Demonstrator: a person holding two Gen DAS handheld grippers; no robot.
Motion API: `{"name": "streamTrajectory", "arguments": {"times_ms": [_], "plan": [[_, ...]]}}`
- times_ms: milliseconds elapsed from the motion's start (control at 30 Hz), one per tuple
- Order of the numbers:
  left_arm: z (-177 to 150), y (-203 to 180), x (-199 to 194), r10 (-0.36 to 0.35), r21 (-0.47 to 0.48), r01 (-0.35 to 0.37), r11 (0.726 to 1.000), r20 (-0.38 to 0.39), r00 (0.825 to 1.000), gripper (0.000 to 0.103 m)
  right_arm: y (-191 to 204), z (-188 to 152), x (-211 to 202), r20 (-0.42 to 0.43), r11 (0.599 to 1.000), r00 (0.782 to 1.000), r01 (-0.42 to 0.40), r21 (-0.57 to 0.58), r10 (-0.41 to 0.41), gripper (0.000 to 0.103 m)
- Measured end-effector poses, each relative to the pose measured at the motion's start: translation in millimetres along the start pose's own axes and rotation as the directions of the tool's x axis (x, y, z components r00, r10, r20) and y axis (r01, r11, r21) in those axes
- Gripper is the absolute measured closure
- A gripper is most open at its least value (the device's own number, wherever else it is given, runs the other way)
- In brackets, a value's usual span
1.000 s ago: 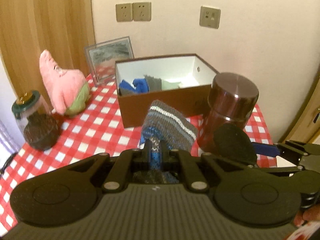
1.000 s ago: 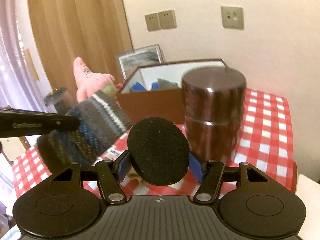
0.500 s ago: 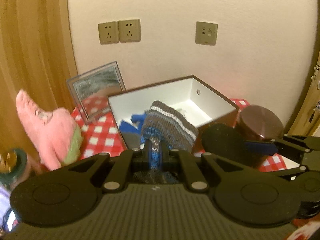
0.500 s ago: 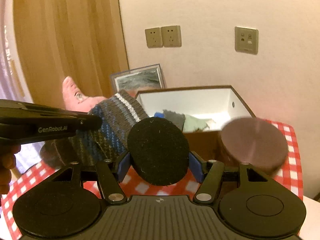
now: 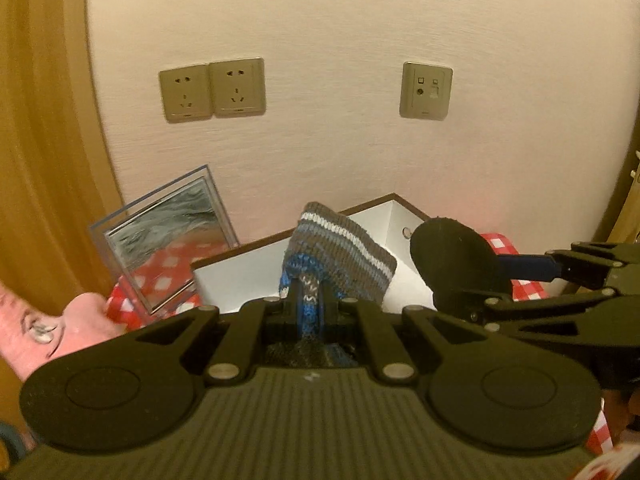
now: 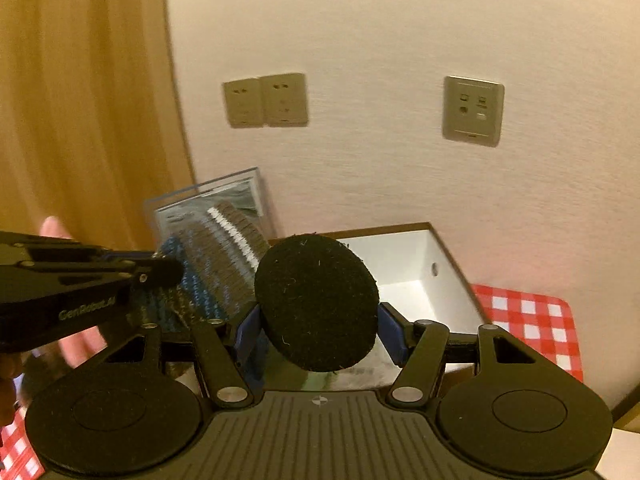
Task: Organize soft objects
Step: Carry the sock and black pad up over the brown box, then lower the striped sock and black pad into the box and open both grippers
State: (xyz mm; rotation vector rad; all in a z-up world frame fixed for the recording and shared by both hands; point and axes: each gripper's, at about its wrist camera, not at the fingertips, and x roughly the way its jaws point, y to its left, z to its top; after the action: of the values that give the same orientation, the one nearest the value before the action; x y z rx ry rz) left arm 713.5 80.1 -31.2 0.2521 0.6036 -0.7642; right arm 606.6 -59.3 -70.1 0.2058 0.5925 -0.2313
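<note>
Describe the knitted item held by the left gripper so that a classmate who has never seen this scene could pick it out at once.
Start at the brown box with white inside walls, below the wall sockets. In front of it the left gripper pinches a knitted sock. Unlike the plain black felt disc beside it, it is striped grey, blue and white.

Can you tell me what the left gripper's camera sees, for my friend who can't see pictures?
The left gripper pinches a striped knit sock over an open brown box. Beside it, the right gripper holds a round black pad.

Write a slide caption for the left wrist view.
Left gripper carries a striped knit sock over the open box.
</note>
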Motion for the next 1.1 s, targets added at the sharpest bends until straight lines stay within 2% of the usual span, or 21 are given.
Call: {"name": "streamTrajectory", "arguments": {"times_ms": [267,533,700,767,833,967,1100], "plan": [[18,-2,56,-0.045,-0.002,0.045,0.999,-0.041,0.998,0.096,-33,20,51,-0.111,0.998,0.993,0.055,0.036,-0.051,0.041],[29,-10,117,-0.092,-0.025,0.090,0.996,-0.108,0.990,0.096,-63,35,106,-0.265,0.984,0.959,0.138,0.112,-0.104,0.041],[32,-14,146,-0.094,-0.019,0.092,0.996,-0.128,0.987,0.095,-81,40,123,-0.291,0.975,0.949,0.166,0.147,-0.118,0.041],[34,-14,155,-0.111,-0.021,0.109,0.994,-0.124,0.986,0.088,-87,41,127,-0.292,0.972,0.948,0.180,0.150,-0.130,0.041],[35,-16,162,-0.111,-0.018,0.109,0.994,-0.130,0.985,0.074,-91,41,129,-0.292,0.971,0.947,0.185,0.151,-0.135,0.041],[30,-17,169,-0.095,0.013,0.099,0.995,-0.155,0.983,0.071,-96,38,131,-0.311,0.967,0.940,0.199,0.160,-0.142,0.041],[21,-12,172,-0.090,0.003,0.092,0.996,-0.190,0.978,0.069,-102,37,133,-0.316,0.962,0.938,0.204,0.180,-0.140,0.039]]}}
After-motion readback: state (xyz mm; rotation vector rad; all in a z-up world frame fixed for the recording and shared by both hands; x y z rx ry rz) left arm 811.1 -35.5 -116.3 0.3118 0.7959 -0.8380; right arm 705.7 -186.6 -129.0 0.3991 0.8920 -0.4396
